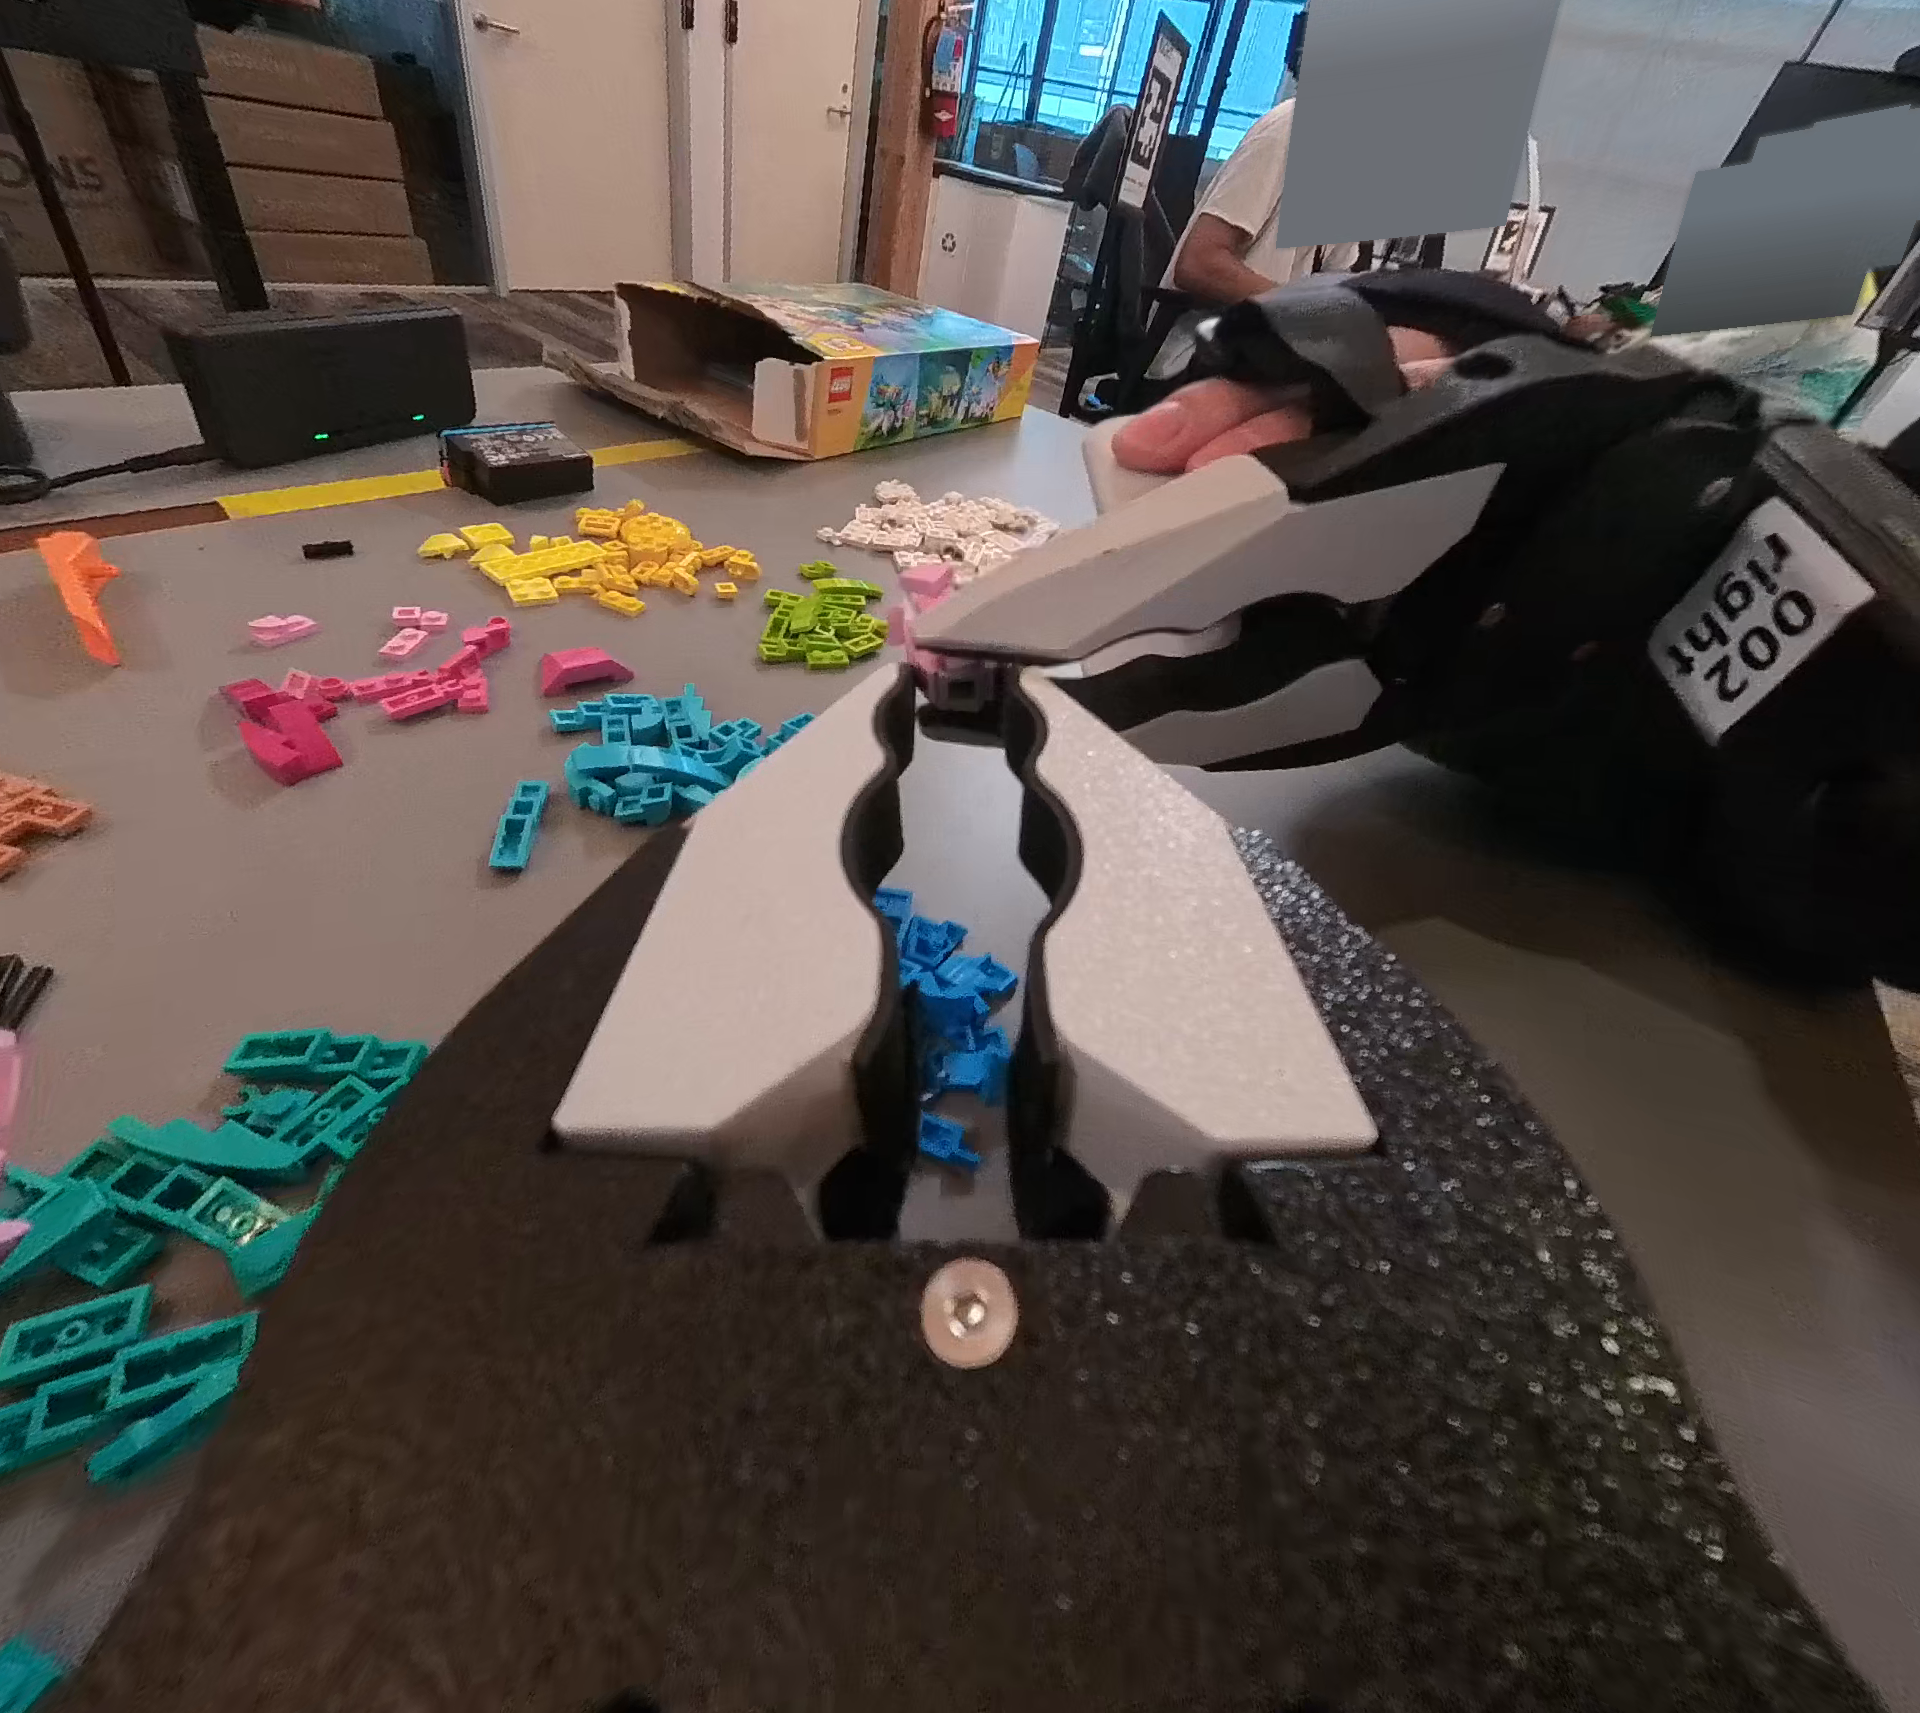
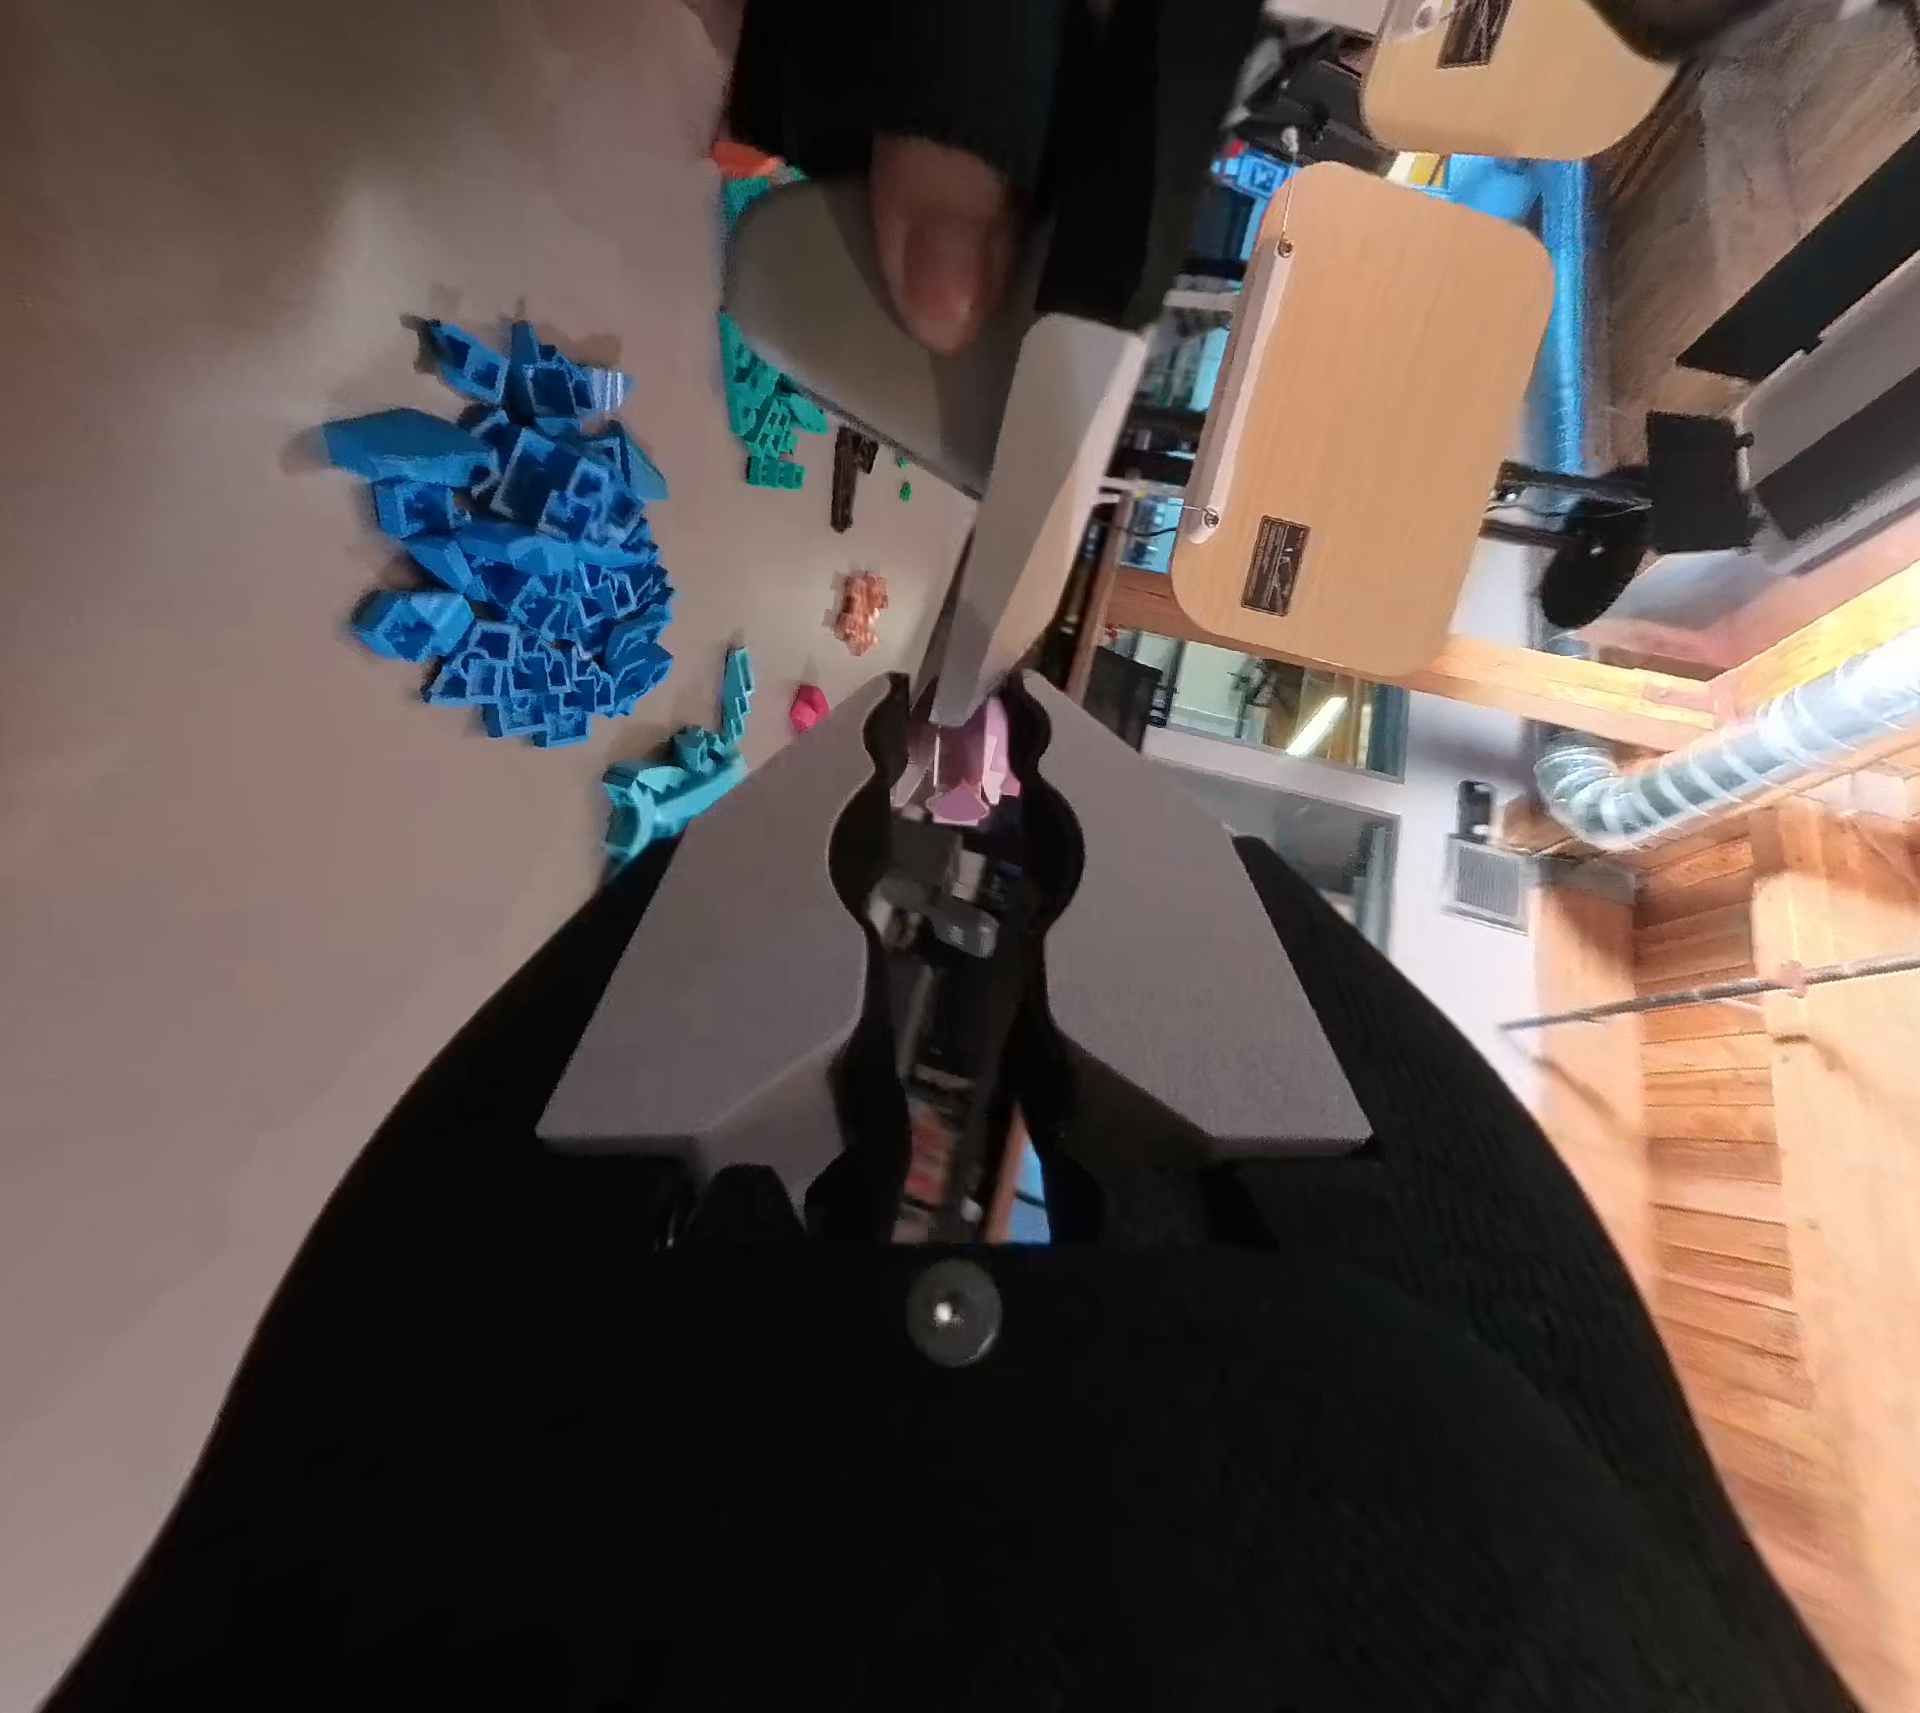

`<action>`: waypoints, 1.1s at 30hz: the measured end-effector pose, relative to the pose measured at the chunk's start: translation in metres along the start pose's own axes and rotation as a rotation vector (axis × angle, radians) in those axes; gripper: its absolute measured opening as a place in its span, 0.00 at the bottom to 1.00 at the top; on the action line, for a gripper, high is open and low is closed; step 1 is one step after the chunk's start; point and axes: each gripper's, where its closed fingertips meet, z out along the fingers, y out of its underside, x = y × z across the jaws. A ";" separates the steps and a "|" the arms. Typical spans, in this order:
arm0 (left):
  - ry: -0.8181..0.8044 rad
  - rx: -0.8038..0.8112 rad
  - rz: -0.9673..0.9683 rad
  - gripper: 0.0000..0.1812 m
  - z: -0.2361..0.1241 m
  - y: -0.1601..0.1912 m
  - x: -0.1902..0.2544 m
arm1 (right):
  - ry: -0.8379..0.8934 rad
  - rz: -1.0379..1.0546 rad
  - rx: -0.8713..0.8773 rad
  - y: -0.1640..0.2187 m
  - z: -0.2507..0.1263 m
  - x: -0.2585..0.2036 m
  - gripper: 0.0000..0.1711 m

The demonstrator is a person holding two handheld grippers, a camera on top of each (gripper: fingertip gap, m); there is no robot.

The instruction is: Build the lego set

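Note:
My left gripper (image 1: 956,684) is held above the grey table and is shut on the grey-lilac base of a small pink lego assembly (image 1: 928,591). My right gripper (image 1: 940,647) comes in from the right and is shut on the pink top of the same assembly. In the right wrist view the pink assembly (image 2: 971,764) sits between my right gripper's tips (image 2: 961,733), and the left gripper (image 2: 961,692) reaches down onto it from above. Both grippers meet tip to tip. How the pieces join is hidden by the fingers.
Sorted piles lie on the table (image 1: 1039,458): yellow (image 1: 613,557), white (image 1: 935,525), lime (image 1: 826,619), magenta (image 1: 395,687), cyan (image 1: 655,749), blue (image 1: 951,998), teal (image 1: 156,1248). A torn lego box (image 1: 831,375) and a black unit (image 1: 322,385) stand at the back. A person sits beyond.

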 end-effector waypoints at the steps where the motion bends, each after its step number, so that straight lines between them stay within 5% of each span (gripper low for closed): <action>1: 0.008 0.009 -0.005 0.08 0.000 -0.001 0.001 | -0.008 0.053 0.023 -0.001 -0.001 0.002 0.10; 6: 0.037 0.049 0.018 0.08 -0.002 -0.009 0.008 | -0.083 0.378 0.186 -0.004 -0.009 0.009 0.10; 12: 0.041 0.060 0.011 0.09 -0.002 -0.011 0.008 | -0.115 0.533 0.275 -0.005 -0.010 0.009 0.10; 33: 0.087 0.104 -0.013 0.10 -0.006 -0.017 0.014 | 0.030 0.340 0.246 -0.010 -0.014 0.020 0.10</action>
